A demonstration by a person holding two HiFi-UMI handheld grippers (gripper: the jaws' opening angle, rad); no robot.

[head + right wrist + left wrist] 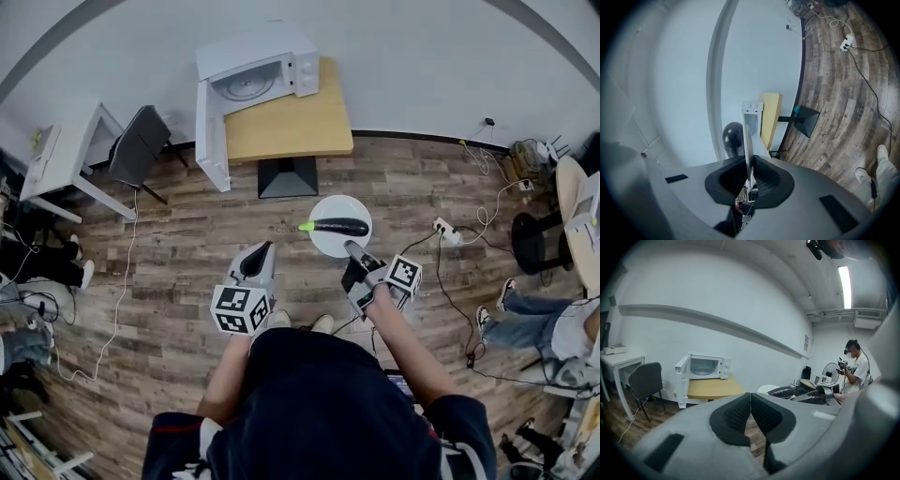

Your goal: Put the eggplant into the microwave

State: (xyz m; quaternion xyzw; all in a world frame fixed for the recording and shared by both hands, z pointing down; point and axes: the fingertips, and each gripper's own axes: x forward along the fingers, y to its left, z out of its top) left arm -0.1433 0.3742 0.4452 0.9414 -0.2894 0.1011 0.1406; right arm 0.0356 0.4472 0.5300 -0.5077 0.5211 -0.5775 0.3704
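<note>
On a white plate [342,206], lying lengthwise: eggplant [339,226], green stem pointing left. Plate gripped at its near rim, the right gripper [352,249] pinched narrow on the edge, likely so the eggplant rides unsqueezed. Left gripper [262,253]: jaws together, empty, probably spare. Ahead: microwave [255,73] on yellow table [291,127], door [211,131] swung open leftward. Open floor lies between; chair [139,142] well aside.

In the right gripper view the plate [747,145] shows only edge-on and hides most of the eggplant [733,138]. In the head view a seated person [553,333] is cut off by the right edge.
</note>
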